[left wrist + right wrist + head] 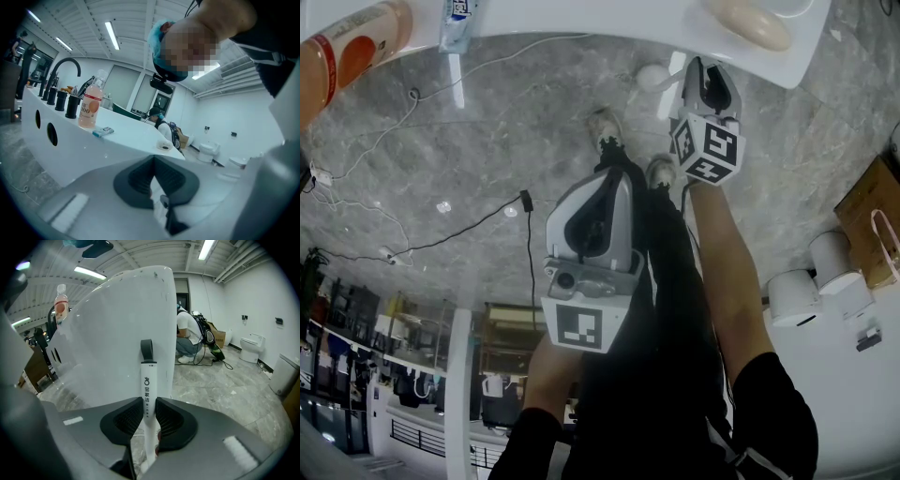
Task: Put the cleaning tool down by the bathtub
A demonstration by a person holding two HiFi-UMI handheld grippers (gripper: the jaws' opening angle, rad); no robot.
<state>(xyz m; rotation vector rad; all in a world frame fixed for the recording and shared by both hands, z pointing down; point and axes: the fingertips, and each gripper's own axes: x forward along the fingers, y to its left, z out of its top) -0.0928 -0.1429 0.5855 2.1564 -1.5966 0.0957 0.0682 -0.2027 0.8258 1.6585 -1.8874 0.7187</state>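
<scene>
My right gripper [148,401] is shut on the cleaning tool [147,390], a thin white handle with dark print and a black loop at its top. The handle stands upright against the white bathtub wall [117,329]. In the head view the right gripper [697,67] is low by the bathtub rim [581,19], and the tool's white shaft [668,97] and round end [650,77] show just left of it over the floor. The left gripper [614,176] hangs nearer me, above my legs. In its own view the left gripper [153,161] is shut with nothing between the pads.
A pink bottle [342,52], a small blue packet [102,132] and a black faucet [63,70] are on the tub rim. Cables [469,225] trail over the marble floor. White toilets [816,281] and a cardboard box [872,220] stand at the right. A crouched person [187,338] is behind the tub.
</scene>
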